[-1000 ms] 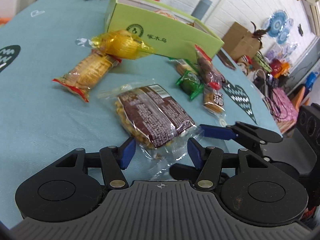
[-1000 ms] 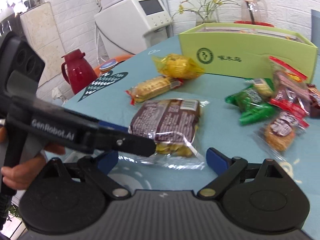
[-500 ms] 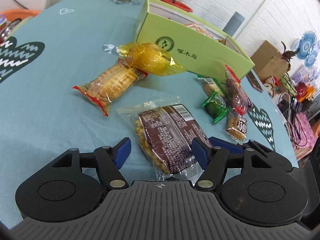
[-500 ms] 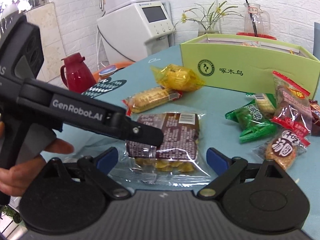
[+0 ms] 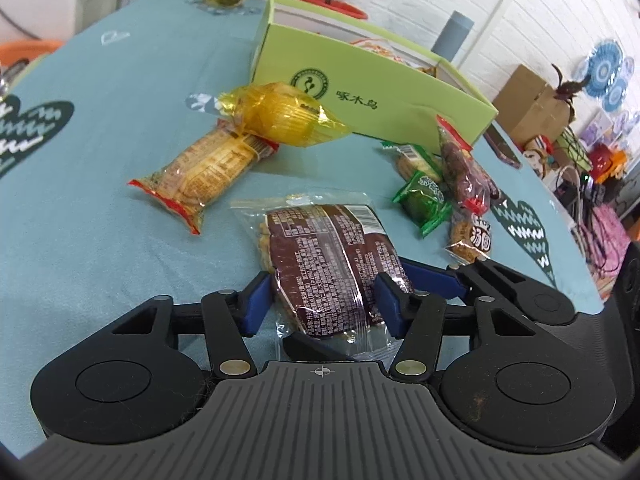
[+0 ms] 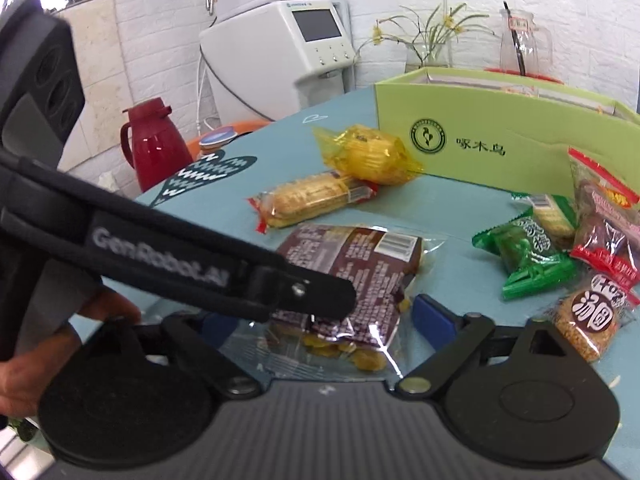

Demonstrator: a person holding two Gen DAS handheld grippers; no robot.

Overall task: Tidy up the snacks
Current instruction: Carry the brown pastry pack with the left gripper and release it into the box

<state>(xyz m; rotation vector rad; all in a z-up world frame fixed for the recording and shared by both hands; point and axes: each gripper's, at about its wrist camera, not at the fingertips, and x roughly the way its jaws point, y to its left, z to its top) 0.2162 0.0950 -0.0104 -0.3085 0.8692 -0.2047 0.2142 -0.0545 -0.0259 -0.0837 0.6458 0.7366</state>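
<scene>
A brown snack packet [image 5: 332, 264] in clear wrap lies on the teal tablecloth, its near end raised. My left gripper [image 5: 322, 304] has closed its blue pads on both sides of it. My right gripper [image 6: 324, 320] is open, its jaws on either side of the same packet [image 6: 352, 276], and its tip shows in the left wrist view [image 5: 432, 280]. The left gripper's arm [image 6: 180, 256] crosses the right wrist view. The open green box [image 5: 372, 92] stands behind and also shows in the right wrist view [image 6: 504, 140].
A yellow wrapped snack [image 5: 280, 114] and an orange cracker pack [image 5: 204, 172] lie at the left. Green, red and round-cracker packets [image 5: 448, 192] lie at the right. A red jug [image 6: 156, 144] and a white appliance [image 6: 280, 52] stand beyond the table edge.
My left gripper moved forward over the brown packet and closed on it. The packet's near end has lifted. The right gripper has come closer to the packet.
</scene>
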